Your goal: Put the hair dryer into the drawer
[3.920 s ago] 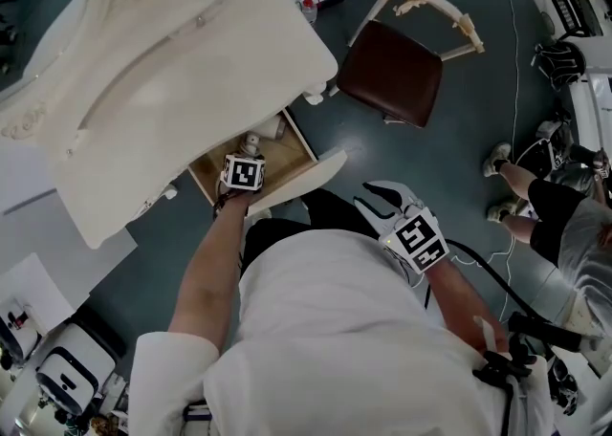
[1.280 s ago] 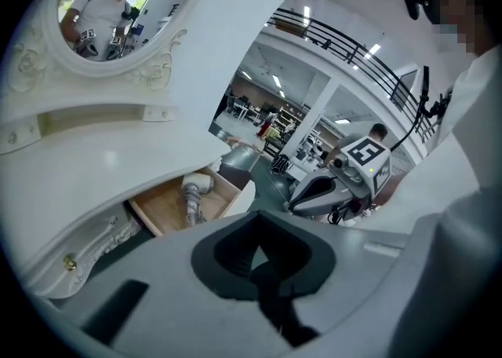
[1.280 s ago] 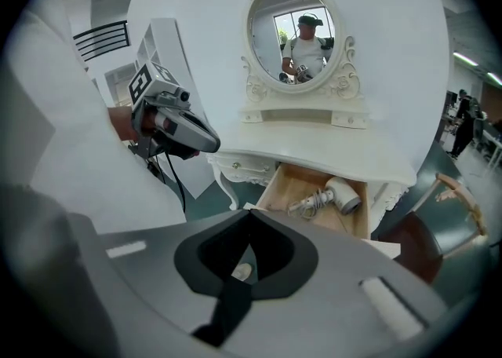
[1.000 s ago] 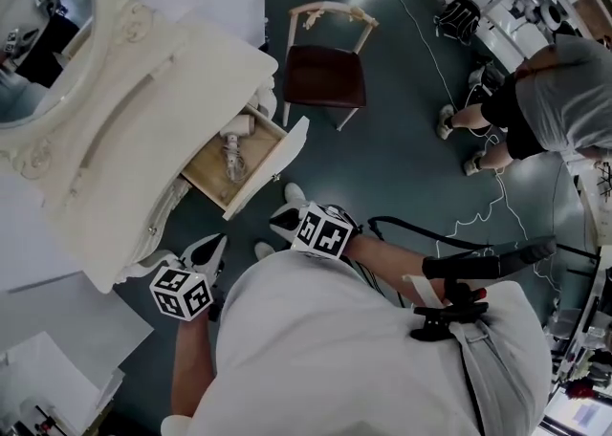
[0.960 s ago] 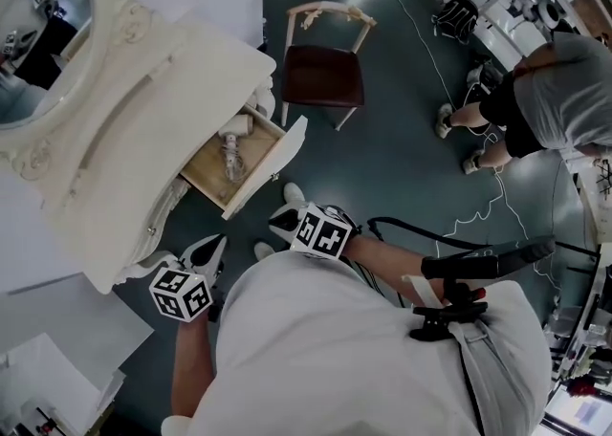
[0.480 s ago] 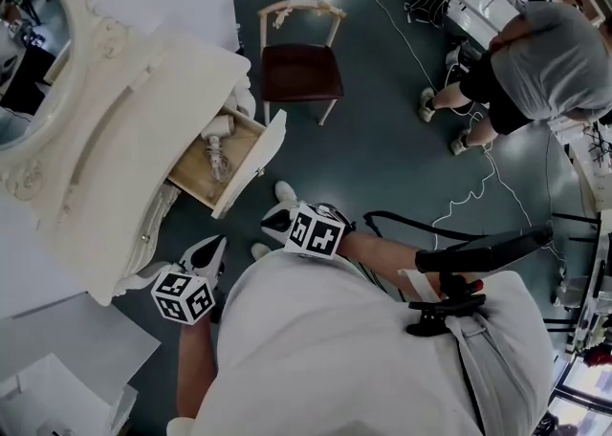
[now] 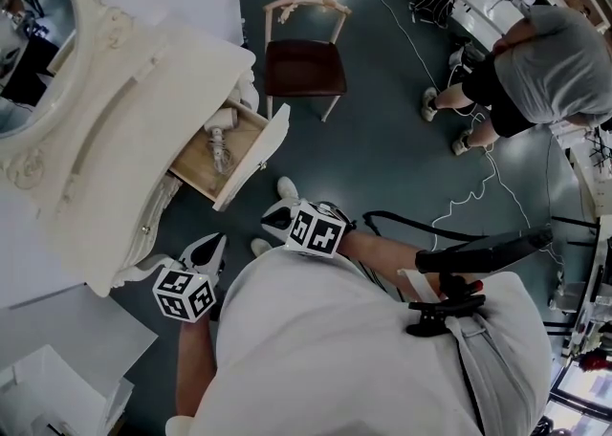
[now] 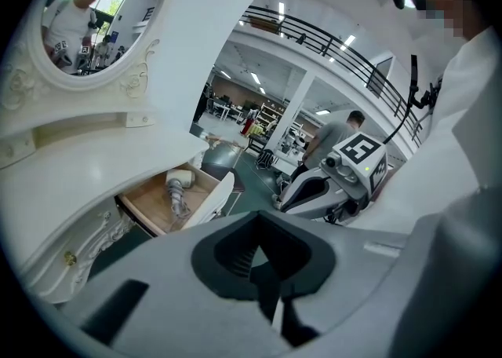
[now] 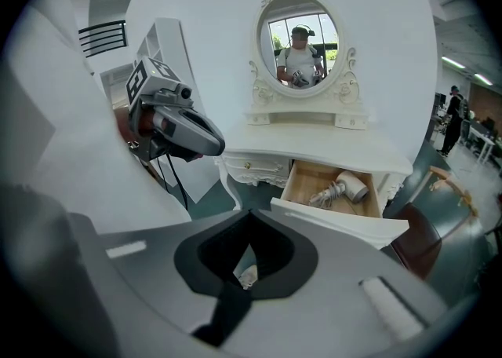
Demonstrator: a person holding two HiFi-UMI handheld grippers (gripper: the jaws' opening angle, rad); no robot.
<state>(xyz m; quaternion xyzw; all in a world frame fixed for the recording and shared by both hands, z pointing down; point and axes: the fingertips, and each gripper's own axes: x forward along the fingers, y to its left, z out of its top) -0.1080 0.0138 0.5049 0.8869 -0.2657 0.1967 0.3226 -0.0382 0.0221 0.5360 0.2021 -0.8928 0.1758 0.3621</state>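
The white hair dryer (image 7: 219, 127) lies with its cord inside the open wooden drawer (image 7: 251, 159) of the white dresser (image 7: 124, 109). It also shows in the left gripper view as the hair dryer (image 8: 179, 182) and in the right gripper view as the hair dryer (image 9: 346, 188). My left gripper (image 7: 212, 247) is shut and empty, held near my body well short of the drawer. My right gripper (image 7: 271, 219) is likewise shut and empty, just below the drawer front in the head view. Neither touches the dresser.
A wooden chair (image 7: 304, 63) with a dark seat stands right of the dresser. An oval mirror (image 9: 299, 44) tops the dresser. Another person (image 7: 535, 61) stands at the far right, with cables (image 7: 464, 209) trailing over the dark floor.
Several seconds ago my left gripper was at the drawer; it is now drawn back beside my body. Over the last second only the head view has shifted slightly.
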